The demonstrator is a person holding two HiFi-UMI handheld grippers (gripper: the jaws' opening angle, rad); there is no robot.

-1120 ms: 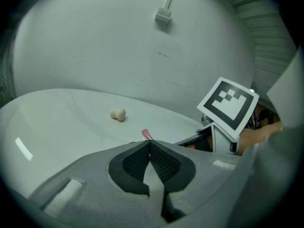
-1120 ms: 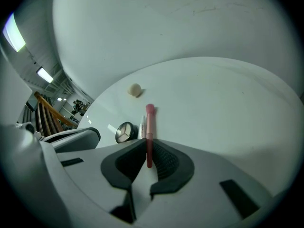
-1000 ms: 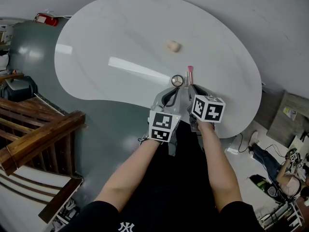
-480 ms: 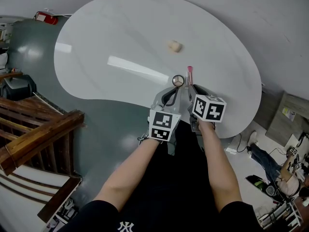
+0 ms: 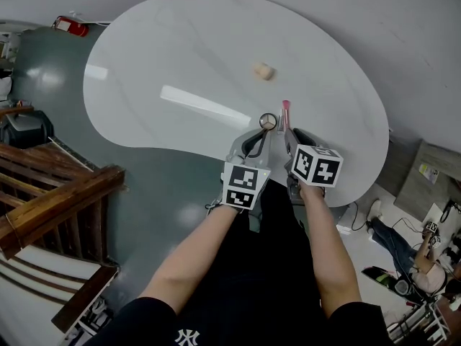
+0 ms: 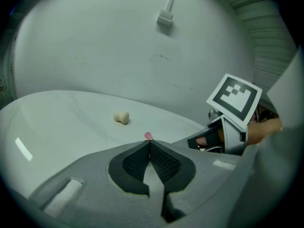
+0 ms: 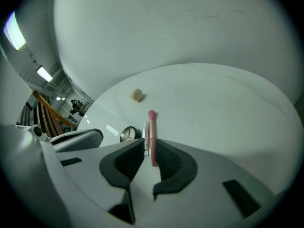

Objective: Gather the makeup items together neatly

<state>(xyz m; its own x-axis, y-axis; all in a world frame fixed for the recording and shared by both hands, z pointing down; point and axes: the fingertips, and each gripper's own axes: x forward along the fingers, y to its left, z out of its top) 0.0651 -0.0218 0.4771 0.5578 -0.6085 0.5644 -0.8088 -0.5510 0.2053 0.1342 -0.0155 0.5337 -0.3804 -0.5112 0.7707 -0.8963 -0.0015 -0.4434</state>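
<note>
Just opened the right gripper [image 7: 150,150] a little, pads loose around the pink brush [image 7: 151,127]. Saw the brush flat on the table [image 7: 228,103], just beside a thin tube [image 7: 145,134], near the round compact [image 7: 127,134]. Found the left gripper [image 6: 150,145] pinched shut, empty. Looked like letting go. Needed next to back off gently, then fetch the far sponge [image 7: 137,95].

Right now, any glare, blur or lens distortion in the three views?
Head view: glare streak across the white table, fisheye bend at edges. Left gripper view: dark vignetted corners, sponge sharp. Right gripper view: same vignette, pink brush clear, no blur.
</note>
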